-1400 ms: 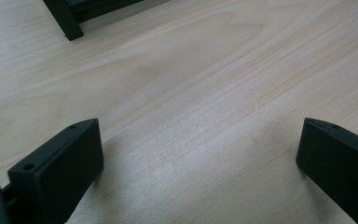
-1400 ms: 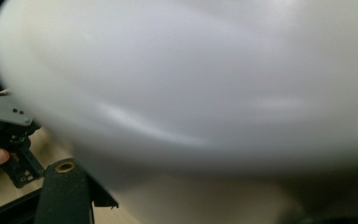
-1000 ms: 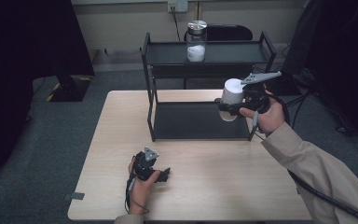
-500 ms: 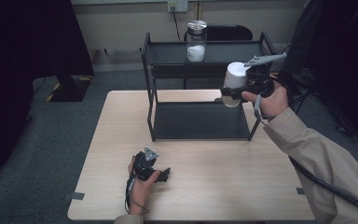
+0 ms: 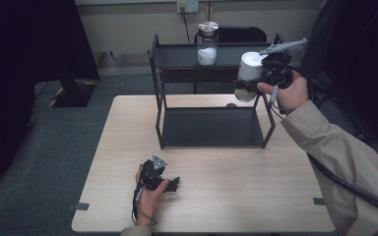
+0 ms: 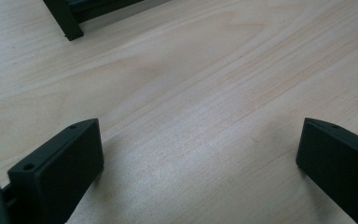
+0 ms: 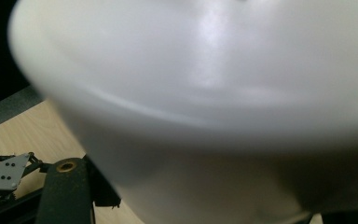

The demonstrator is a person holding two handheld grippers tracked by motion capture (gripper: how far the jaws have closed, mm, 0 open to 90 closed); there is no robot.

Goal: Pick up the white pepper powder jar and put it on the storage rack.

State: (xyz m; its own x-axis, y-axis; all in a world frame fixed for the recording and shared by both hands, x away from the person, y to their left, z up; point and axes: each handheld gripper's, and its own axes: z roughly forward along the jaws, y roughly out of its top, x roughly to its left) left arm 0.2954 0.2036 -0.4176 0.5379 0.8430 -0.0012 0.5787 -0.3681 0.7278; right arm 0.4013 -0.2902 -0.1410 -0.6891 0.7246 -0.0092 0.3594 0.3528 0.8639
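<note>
A white container (image 5: 250, 63) with a white lid hangs in the air at the front right corner of the black two-tier rack (image 5: 211, 143), about level with its top shelf. My right gripper (image 5: 247, 84) is shut on its side, and in the right gripper view the container (image 7: 214, 93) looms close and blurred. On the top shelf stands a glass jar (image 5: 207, 44) with a silver lid and white contents. My left gripper (image 5: 161, 181) rests on the table near the front edge, open, with bare wood between its jaws (image 6: 200, 158).
The light wooden table (image 5: 256, 196) carries the rack at its back half. The rack's lower shelf (image 5: 211, 125) is bare and dark. A wall outlet (image 5: 187, 6) and a dark chair back (image 5: 241, 34) sit behind the rack. The left hand's gripper plate (image 7: 2, 172) shows far off.
My right gripper has lifted the white container up and away, from lower-shelf height to the level of the top shelf. The left gripper has not moved.
</note>
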